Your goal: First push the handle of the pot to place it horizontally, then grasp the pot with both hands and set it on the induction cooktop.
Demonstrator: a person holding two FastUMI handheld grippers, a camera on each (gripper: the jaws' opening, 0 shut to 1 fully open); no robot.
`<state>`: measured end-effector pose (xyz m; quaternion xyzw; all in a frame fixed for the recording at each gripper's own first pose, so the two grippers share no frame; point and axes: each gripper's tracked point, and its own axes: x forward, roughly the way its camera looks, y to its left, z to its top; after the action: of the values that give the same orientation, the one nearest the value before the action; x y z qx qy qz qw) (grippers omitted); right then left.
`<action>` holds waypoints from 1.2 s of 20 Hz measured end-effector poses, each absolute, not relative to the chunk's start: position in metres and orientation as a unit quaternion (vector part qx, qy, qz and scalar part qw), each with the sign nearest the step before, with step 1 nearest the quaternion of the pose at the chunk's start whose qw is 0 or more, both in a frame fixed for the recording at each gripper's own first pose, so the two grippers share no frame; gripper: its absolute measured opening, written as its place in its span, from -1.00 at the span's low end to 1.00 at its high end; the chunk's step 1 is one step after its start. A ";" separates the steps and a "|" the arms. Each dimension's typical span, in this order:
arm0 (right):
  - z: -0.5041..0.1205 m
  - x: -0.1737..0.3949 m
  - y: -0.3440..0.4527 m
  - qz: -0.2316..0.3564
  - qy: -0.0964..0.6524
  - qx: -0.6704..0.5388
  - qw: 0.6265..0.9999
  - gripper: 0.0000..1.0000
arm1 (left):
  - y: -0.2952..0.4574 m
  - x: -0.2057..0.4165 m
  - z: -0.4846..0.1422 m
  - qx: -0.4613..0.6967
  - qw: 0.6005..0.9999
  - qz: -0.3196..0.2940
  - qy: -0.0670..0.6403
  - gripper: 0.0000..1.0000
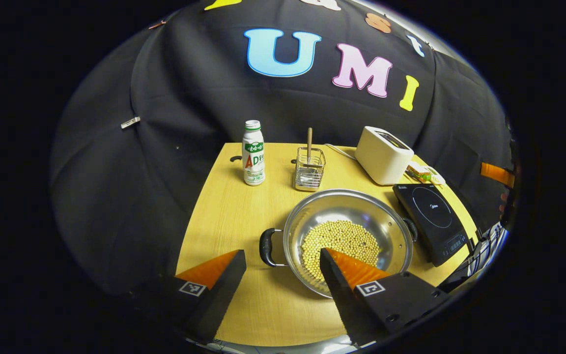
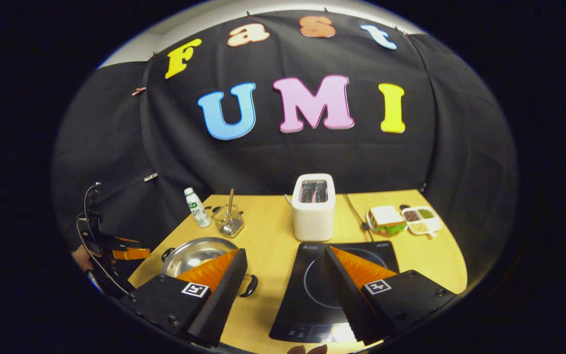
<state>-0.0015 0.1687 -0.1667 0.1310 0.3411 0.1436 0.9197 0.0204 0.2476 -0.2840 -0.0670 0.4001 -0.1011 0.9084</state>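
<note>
Left tool hangs spread wide above the tabletop — one finger over the steel pot, which sits just left of the induction cooktop, its handles pointing left and right. Right tool also spread — hovering over the cooktop's near-left part, gripping nothing.

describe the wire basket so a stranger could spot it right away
On the wooden table, look along the far edge between the bottle and the toaster. The basket stands just behind the pot. It is the see-through wire holder, with a wooden handle sticking up.
</note>
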 end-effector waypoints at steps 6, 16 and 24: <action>-0.229 -0.009 0.227 0.154 0.452 0.181 0.860 0.97 | 0.253 0.038 -0.319 -0.078 0.890 -0.111 0.435 0.90; -0.318 -0.015 0.296 0.151 0.554 0.200 0.794 0.97 | 0.248 0.062 -0.373 -0.093 0.860 -0.124 0.486 0.89; -0.359 -0.020 0.318 0.136 0.593 0.178 0.773 0.98 | 0.232 0.072 -0.394 -0.100 0.839 -0.147 0.514 0.61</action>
<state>-0.0198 0.3181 -0.3594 0.1784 0.5928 0.1361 0.7735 0.0718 0.2318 -0.3938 -0.1002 0.5136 -0.1473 0.8393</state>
